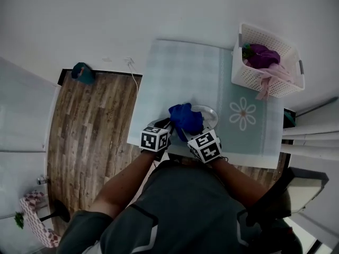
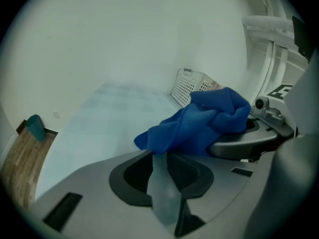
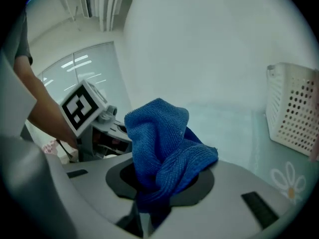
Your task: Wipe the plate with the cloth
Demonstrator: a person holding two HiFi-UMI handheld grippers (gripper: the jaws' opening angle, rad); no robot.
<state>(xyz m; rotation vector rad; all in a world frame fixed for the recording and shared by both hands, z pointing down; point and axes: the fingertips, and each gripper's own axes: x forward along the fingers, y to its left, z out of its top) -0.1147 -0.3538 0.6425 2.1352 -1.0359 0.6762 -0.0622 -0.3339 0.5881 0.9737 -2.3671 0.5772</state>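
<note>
Basket [image 1: 244,77] holds fabric [image 1: 263,55]; left tongs [image 2: 167,215] grip plate [image 1: 213,114], right tongs [image 3: 144,220] cloth [image 3: 159,148].

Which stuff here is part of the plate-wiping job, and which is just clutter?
In the job:
- blue cloth, clamped in the right gripper
- plate, its rim apparently held by the left gripper

Lying about:
- white basket with clothes in it
- teal thing on the floor
</note>
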